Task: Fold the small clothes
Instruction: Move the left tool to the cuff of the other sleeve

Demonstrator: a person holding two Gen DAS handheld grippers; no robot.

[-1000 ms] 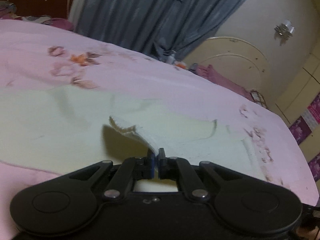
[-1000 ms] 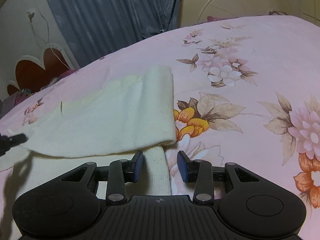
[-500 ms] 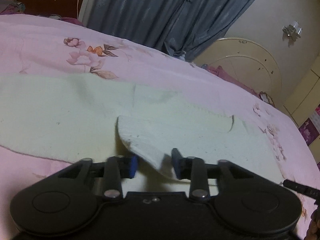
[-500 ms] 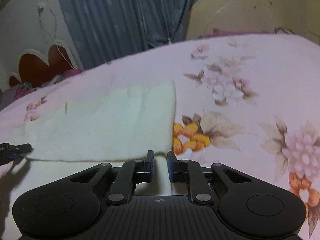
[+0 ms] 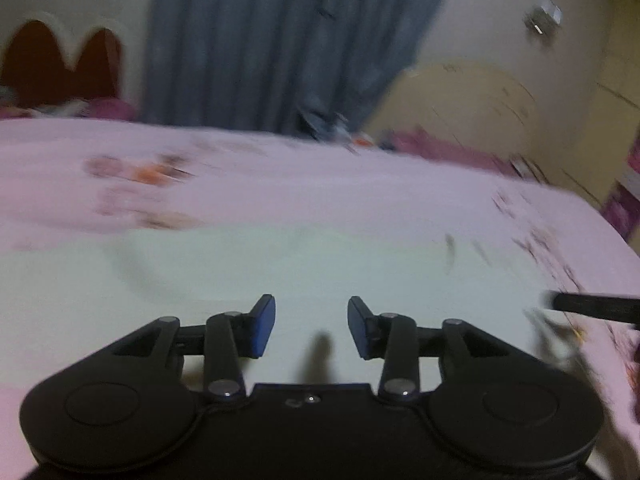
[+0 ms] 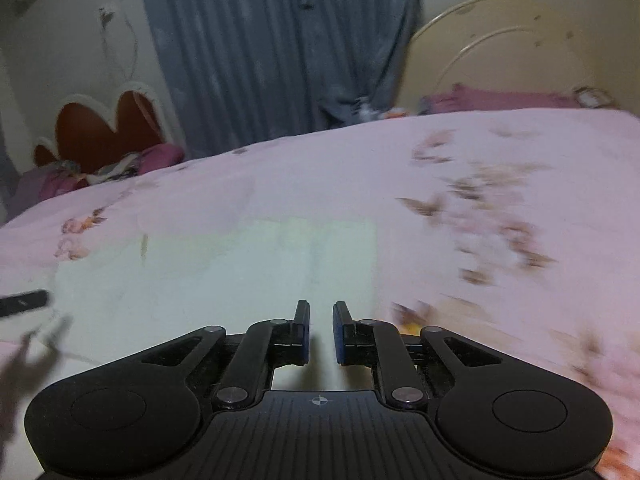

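Left tongs [image 5: 311, 326] are hanging wide apart w/ nothing between the blue pads [image 5: 262, 326]; they're hovering over the pale cream garment [image 5: 280, 272], which is lying flat on the pink floral bedsheet [image 5: 320, 184]; both views are blurring, so folds & edges are hard to read. Right tongs [image 6: 321, 330] are sitting narrow, a slim gap showing betw. the pads, nothing gripped; they're poised over the near right part of the same garment [image 6: 248, 276], whose right edge is running just beside the printed flowers [image 6: 480, 216]. A dark finger of the other tool is poking in at the right edge of the left view & at the left edge of the right view. Grey-blue curtain [image 6: 280, 48] is hanging behind the bed; a red scalloped headboard [image 6: 104, 128] is standing at far left.
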